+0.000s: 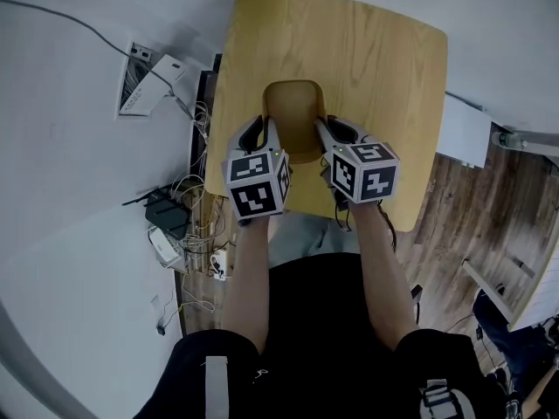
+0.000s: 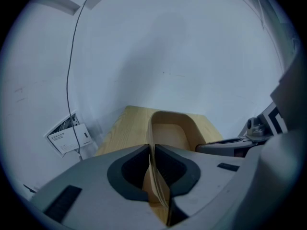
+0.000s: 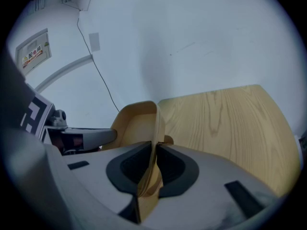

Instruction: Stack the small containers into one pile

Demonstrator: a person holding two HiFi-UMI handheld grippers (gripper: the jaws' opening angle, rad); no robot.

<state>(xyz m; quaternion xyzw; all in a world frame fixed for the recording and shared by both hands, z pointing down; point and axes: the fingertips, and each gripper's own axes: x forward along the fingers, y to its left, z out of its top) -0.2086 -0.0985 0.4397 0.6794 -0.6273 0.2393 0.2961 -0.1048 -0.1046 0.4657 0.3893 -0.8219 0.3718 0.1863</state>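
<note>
Tan, thin-walled container [image 1: 294,112] is at the near edge of the wooden table [image 1: 376,51]. Left gripper [image 2: 152,155] is clamped on its left wall, right gripper [image 3: 155,152] pinched on the right wall. Prob. light, fairly stiff but w/ some flex. Opp. wall grips suit it, gentle squeeze only.

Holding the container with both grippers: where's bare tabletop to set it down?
The table is bare beyond the container and to its right, up to the far edge. Crowded only at the near edge, where left gripper and right gripper clamp its walls.
</note>
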